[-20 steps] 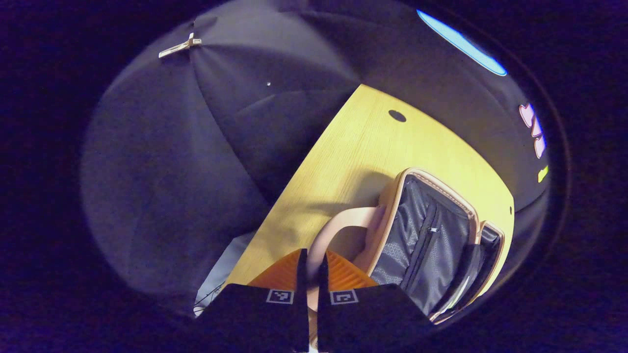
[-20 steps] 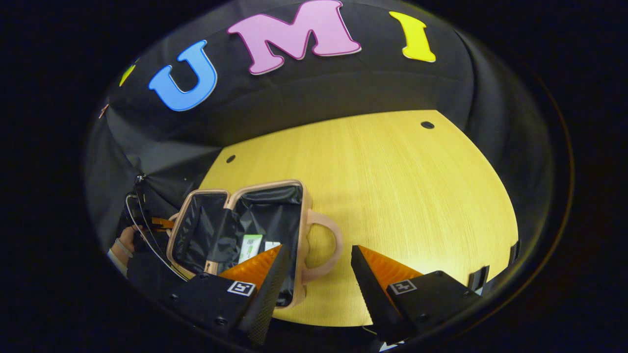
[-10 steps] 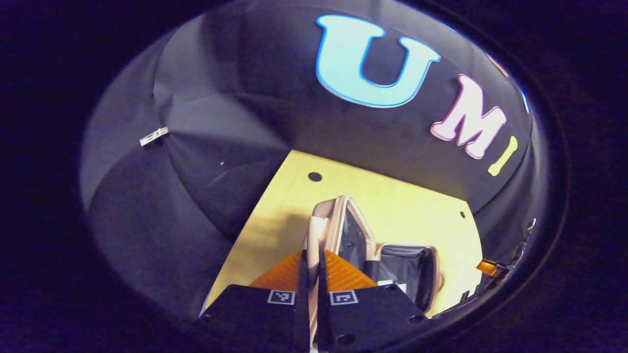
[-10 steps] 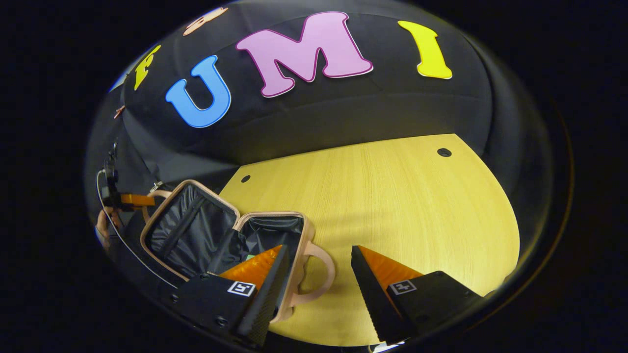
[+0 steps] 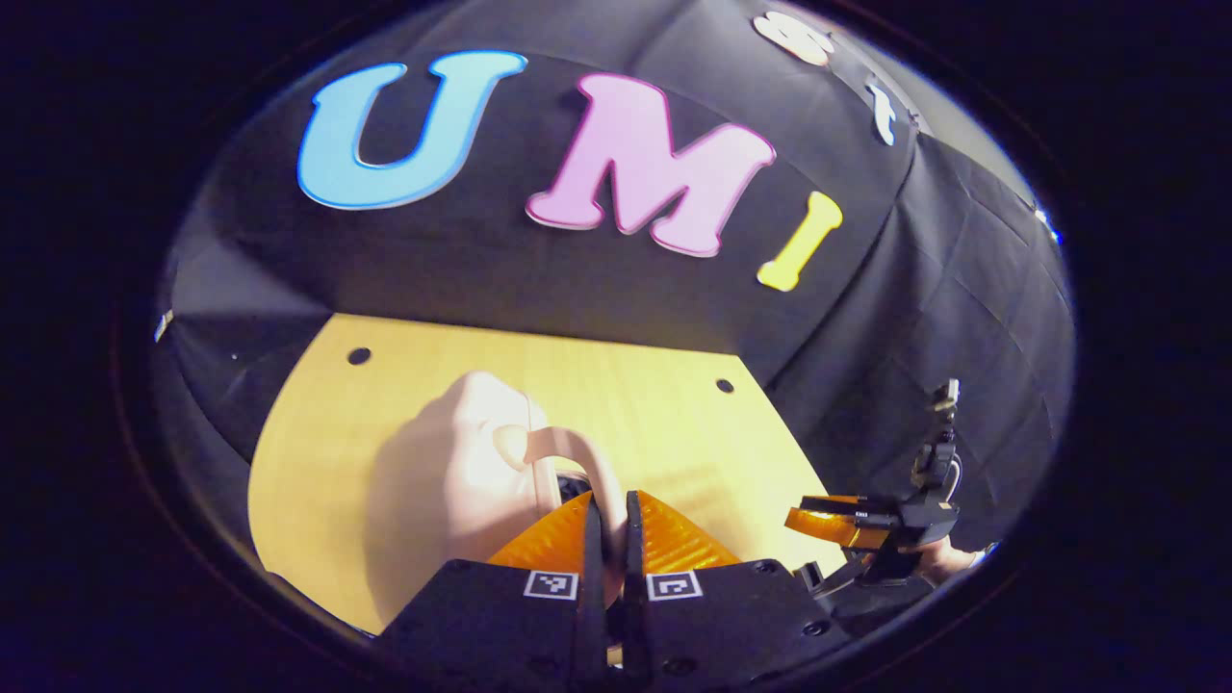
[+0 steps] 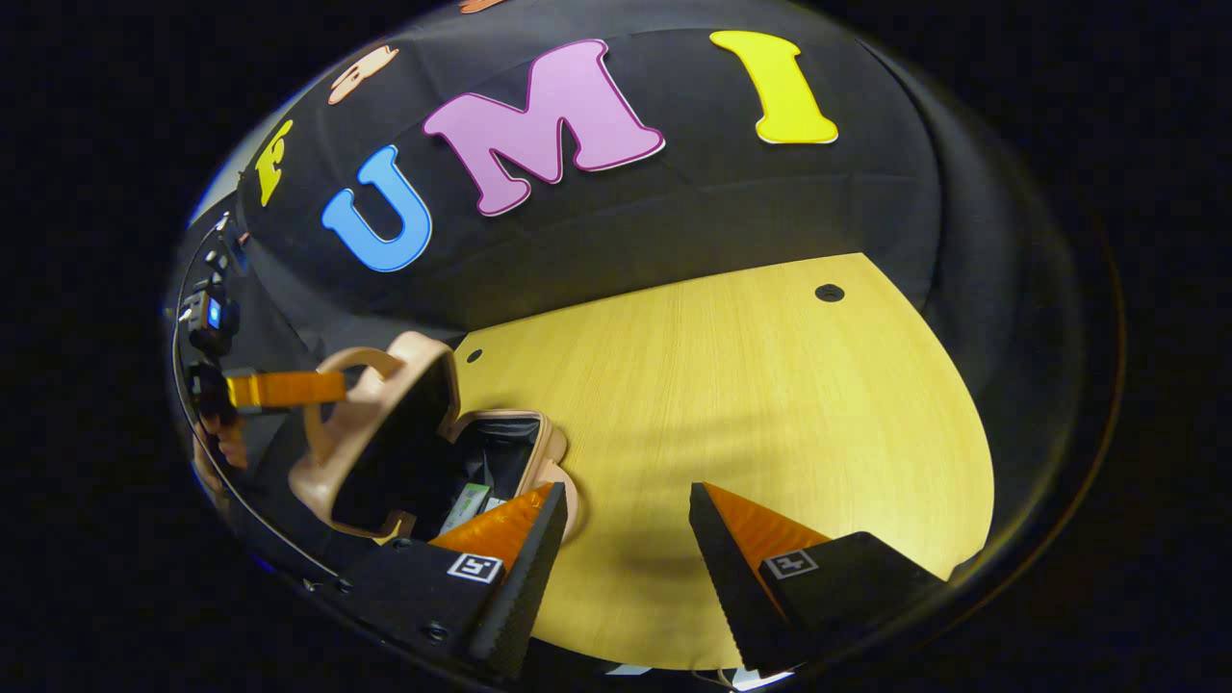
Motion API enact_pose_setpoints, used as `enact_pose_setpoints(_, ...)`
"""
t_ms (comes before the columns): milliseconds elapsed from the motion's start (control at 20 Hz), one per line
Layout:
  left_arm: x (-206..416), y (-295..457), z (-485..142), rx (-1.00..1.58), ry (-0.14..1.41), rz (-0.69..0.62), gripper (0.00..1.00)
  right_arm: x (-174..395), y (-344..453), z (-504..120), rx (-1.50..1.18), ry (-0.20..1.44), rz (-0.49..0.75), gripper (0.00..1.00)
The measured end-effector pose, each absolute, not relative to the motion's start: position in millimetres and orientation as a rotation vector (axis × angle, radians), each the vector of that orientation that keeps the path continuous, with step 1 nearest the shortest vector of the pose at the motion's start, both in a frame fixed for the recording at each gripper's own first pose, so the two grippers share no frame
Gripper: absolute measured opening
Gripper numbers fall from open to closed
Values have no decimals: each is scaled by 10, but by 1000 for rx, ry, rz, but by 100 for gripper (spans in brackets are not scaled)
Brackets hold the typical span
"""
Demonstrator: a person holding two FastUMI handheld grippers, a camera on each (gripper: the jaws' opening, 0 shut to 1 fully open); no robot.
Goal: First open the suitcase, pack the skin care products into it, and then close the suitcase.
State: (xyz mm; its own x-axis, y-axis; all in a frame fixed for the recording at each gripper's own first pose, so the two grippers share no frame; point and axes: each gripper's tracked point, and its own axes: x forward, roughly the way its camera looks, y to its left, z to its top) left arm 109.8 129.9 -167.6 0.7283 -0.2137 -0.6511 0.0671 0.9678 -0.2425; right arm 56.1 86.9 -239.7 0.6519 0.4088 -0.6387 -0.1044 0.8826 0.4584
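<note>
Swinging the lid over, I have the left claw [image 5: 608, 539] pinched on the lid's handle [image 5: 568, 457] of the pink suitcase [image 6: 423, 438], both fingers pressed against the loop. A second ago that lid lay flung back with its dark lining facing up; now, in the right gripper view, it stands tilted over the lower half, roughly halfway shut, with the left claw [image 6: 289, 388] at its handle. In the left gripper view the pale outer shell of the lid [image 5: 462, 452] faces me, where the lining showed before. Through the narrowing gap I can make out a skin care product [image 6: 466, 502] lying in the lower half, so I judge packing done and closing under way. Further right, my right claw [image 6: 616, 549] hangs spread and empty above the yellow surface [image 6: 770, 423], just beside the suitcase's near corner. I judge the lid needs to come down the rest of the way, and the right claw should keep clear of the closing edge.
</note>
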Motion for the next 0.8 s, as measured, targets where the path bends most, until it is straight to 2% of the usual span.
enact_pose_setpoints(200,1205,885,-2862,-48,940,-177,13,321,619,-2150,443,778,348,83)
enact_pose_setpoints(400,1243,841,-3332,-50,1011,-114,17,104,275,-2047,422,752,330,82)
enact_pose_setpoints(450,1244,865,-3336,-47,1009,-93,22,52,204,-2036,414,749,322,70)
enact_pose_setpoints(500,1228,843,-3290,-52,1001,-81,23,14,150,-2042,403,746,315,82)
enact_pose_setpoints(600,1256,849,-3131,-18,933,-59,39,-70,60,-2018,385,733,304,83)
enact_pose_setpoints(750,1259,804,-2571,81,778,-29,92,-44,69,-1893,316,664,289,87)
enact_pose_setpoints(800,1246,752,-2287,103,714,-36,93,-19,62,-1822,289,636,275,97)
